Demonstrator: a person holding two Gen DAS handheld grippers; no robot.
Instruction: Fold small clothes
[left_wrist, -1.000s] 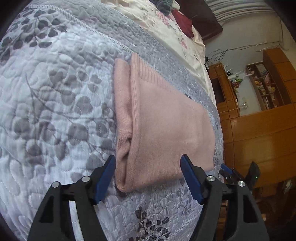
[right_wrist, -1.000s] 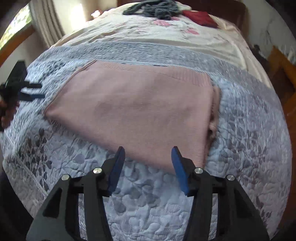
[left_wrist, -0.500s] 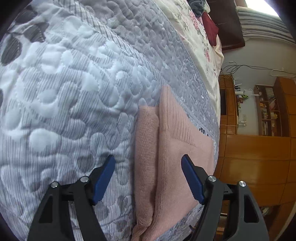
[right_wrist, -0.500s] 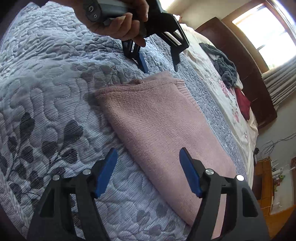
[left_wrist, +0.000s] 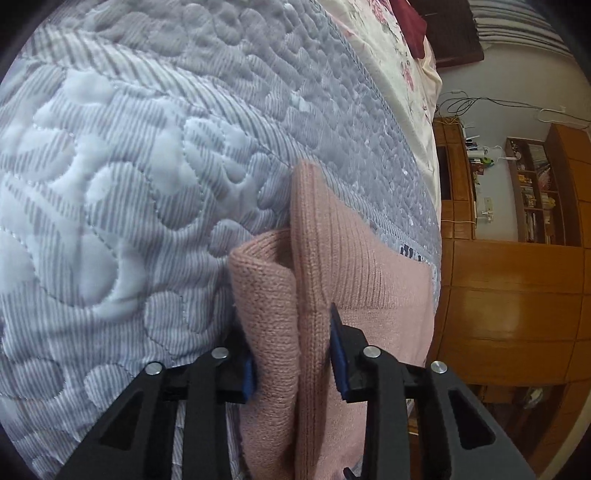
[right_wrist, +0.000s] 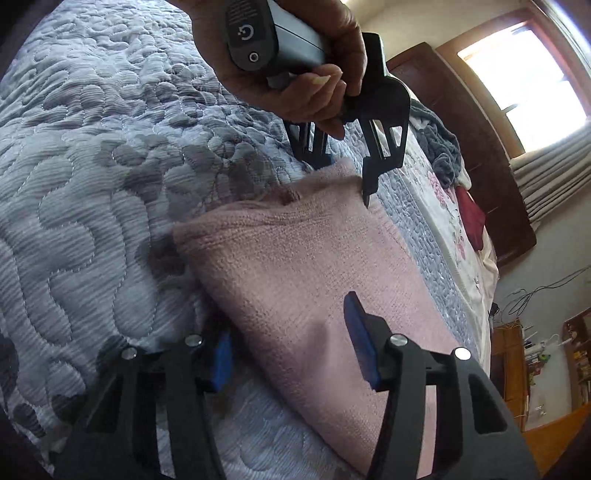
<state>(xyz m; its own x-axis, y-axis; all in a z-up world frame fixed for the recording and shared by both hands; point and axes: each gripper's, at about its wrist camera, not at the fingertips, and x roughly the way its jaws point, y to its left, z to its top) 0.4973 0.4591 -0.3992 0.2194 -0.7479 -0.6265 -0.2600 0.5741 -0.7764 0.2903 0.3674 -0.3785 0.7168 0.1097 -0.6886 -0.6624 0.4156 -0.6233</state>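
A folded pink knit sweater (left_wrist: 373, 284) lies on the grey quilted bedspread (left_wrist: 129, 184). My left gripper (left_wrist: 291, 354) has closed on the thick folded edge at one corner, and the knit bunches up between its blue pads. From the right wrist view the same sweater (right_wrist: 314, 266) stretches away towards that left gripper (right_wrist: 343, 173), held by a hand (right_wrist: 295, 77) at the far corner. My right gripper (right_wrist: 291, 350) stands open astride the near edge of the sweater, one finger beside the edge on the quilt and the other over the fabric.
The bedspread (right_wrist: 92, 184) covers the bed on all sides. A heap of grey clothes (right_wrist: 443, 147) and a dark red garment (right_wrist: 469, 218) lie near the headboard. Wooden cabinets (left_wrist: 509, 295) and shelves stand beyond the bed's edge.
The left gripper has moved down to the sweater's corner and closed on its folded edge. The right gripper has swung round to the near edge and come closer, still open.
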